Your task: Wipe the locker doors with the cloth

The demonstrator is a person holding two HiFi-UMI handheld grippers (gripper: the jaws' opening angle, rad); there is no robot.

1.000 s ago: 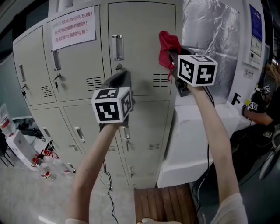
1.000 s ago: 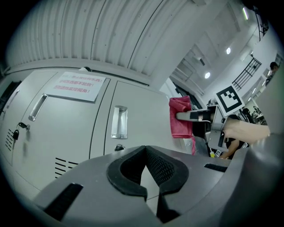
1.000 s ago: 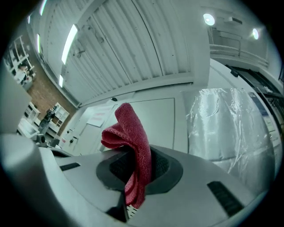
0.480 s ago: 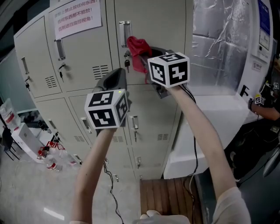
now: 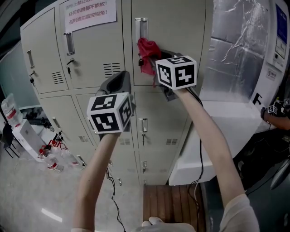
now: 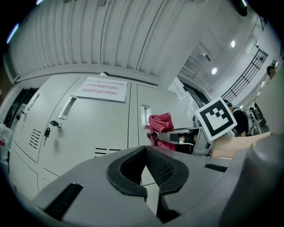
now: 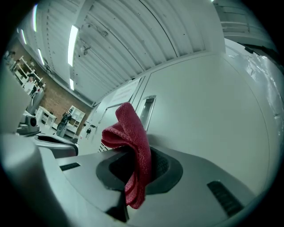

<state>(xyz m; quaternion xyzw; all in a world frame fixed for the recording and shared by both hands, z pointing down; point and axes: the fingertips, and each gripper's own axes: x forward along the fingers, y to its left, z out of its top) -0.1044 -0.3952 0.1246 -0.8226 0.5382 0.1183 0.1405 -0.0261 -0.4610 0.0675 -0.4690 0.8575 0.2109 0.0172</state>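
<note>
A red cloth (image 5: 147,52) is pressed against the beige upper locker door (image 5: 181,41), just right of its metal handle (image 5: 141,31). My right gripper (image 5: 156,63) is shut on the cloth (image 7: 132,146), which bunches up out of the jaws. My left gripper (image 5: 118,81) is held lower and to the left, in front of the door seam; its jaws (image 6: 148,177) are shut with nothing between them. The cloth (image 6: 162,128) and the right gripper's marker cube (image 6: 216,118) show in the left gripper view.
A paper notice (image 5: 89,10) is stuck on the neighbouring door. Keys hang in several locks (image 5: 69,63). Silver foil sheeting (image 5: 240,45) and a white block (image 5: 217,136) stand to the right. Bottles and boxes (image 5: 47,158) lie on the floor at left; a wooden board (image 5: 172,204) lies below.
The right gripper has carried the cloth leftward across the upper door, from near the vent slots to beside the handle. The left gripper has stayed about where it was.
</note>
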